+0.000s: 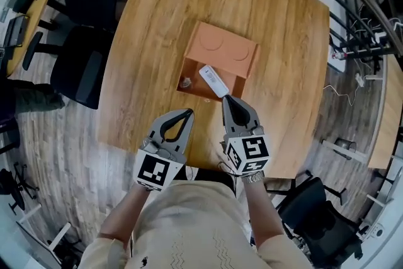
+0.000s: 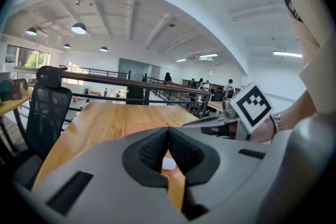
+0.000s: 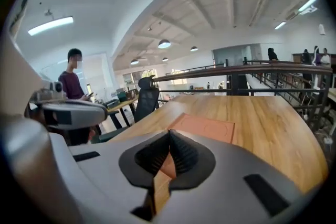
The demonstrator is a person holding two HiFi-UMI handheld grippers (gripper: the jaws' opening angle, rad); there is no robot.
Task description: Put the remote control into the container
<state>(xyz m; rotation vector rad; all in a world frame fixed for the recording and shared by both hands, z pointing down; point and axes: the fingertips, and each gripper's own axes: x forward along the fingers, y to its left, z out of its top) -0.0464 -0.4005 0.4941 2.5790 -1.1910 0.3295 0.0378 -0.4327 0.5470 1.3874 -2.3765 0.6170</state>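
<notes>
Slim white remote control [image 1: 213, 81] leans inside the orange rectangular container [image 1: 191, 68], job apparently done; left gripper [image 1: 187, 113] and right gripper [image 1: 227, 99] hover nearer, jaws together, empty.

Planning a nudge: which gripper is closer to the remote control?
The right gripper: its shut tips end right by the remote control in the container, while the left gripper sits farther back.
</notes>
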